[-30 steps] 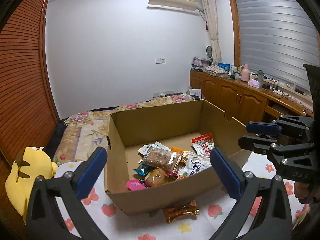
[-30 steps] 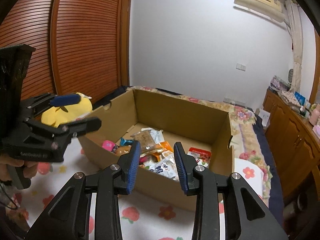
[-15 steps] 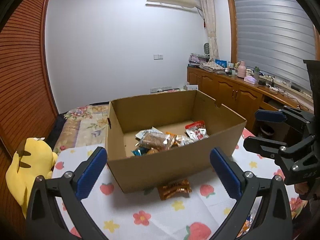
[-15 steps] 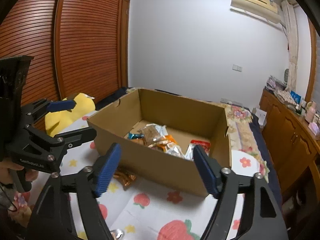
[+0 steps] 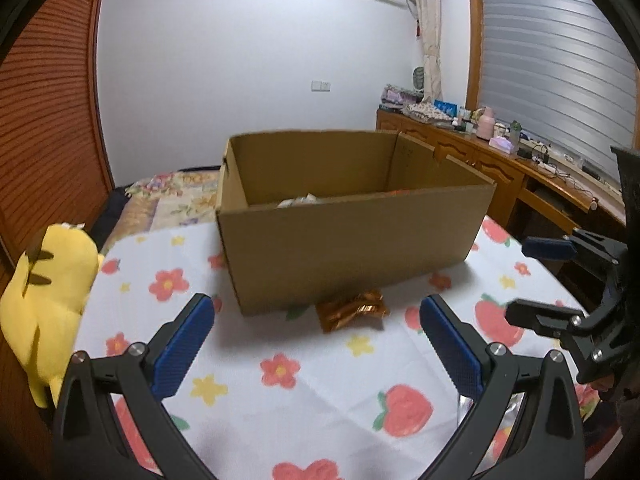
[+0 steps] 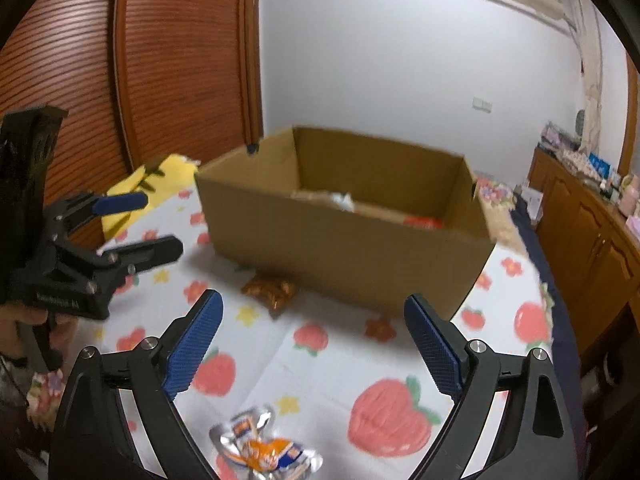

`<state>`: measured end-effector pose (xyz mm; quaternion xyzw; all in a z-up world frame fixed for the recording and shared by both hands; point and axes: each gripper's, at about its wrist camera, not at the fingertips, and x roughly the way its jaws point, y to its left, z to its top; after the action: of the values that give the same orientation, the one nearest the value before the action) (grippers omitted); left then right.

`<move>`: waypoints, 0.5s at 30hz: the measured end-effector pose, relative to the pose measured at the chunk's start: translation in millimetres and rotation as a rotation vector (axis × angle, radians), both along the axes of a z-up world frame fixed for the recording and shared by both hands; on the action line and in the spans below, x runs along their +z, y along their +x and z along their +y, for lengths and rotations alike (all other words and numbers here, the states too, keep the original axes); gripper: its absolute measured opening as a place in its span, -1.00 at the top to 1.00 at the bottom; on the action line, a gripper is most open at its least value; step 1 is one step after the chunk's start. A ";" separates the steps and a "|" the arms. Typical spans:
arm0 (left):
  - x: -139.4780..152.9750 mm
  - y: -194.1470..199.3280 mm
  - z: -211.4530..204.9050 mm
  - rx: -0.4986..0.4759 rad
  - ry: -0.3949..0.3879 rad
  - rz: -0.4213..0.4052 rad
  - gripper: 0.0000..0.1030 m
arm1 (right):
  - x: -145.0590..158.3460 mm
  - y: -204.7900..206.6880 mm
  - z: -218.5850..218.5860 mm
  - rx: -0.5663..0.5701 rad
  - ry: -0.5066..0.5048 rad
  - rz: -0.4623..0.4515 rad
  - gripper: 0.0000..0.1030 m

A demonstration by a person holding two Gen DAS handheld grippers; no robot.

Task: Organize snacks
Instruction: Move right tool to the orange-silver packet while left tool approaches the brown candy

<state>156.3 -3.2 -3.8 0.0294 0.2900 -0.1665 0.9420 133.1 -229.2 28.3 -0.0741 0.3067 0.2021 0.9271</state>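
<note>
An open cardboard box [image 5: 352, 248] [image 6: 352, 248] stands on a table with a strawberry-and-flower cloth; several snack packets lie inside, mostly hidden by its front wall. A brown-gold snack packet [image 5: 352, 314] [image 6: 270, 290] lies on the cloth against the box's front. A silver-and-orange packet [image 6: 266, 450] lies on the cloth near the front, below my right gripper. My left gripper [image 5: 316, 344] is open and empty, short of the brown packet. My right gripper [image 6: 314, 342] is open and empty, above the cloth.
A yellow plush toy [image 5: 48, 292] sits at the table's left edge. A bed with a floral cover [image 5: 172, 196] lies behind the box. Wooden cabinets [image 5: 500, 176] with clutter line the right wall. A wooden louvred wardrobe [image 6: 160, 60] stands on the left.
Both grippers have pulled back from the box and dropped lower. The right gripper's jaws have opened wide. The silver-and-orange packet has come into the right wrist view.
</note>
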 end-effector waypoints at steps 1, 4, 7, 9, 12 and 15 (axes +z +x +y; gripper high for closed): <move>-3.2 -1.0 0.7 0.006 0.009 -0.001 -1.00 | -4.9 -1.8 0.0 0.002 -0.004 0.009 -0.81; -13.0 -5.8 1.5 0.010 0.021 0.008 -1.00 | -23.0 -8.1 -2.1 0.013 -0.008 0.054 -0.81; -23.3 -9.8 3.0 0.009 0.000 0.037 -1.00 | -39.3 -14.6 -4.0 0.022 -0.009 0.096 -0.81; -29.1 -12.2 4.5 0.012 -0.003 0.048 -1.00 | -51.3 -19.7 -4.6 0.028 -0.019 0.124 -0.79; -39.3 -12.9 6.0 0.014 -0.007 0.073 -1.00 | -66.7 -24.8 -6.9 0.038 -0.023 0.164 -0.78; -47.4 -13.8 6.5 0.015 -0.006 0.095 -1.00 | -77.8 -27.8 -7.3 0.050 -0.036 0.195 -0.74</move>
<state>142.4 3.3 -51.2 0.0165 0.3339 -0.1617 0.9285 105.3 -236.5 -49.5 -0.0784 0.3972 0.2261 0.8860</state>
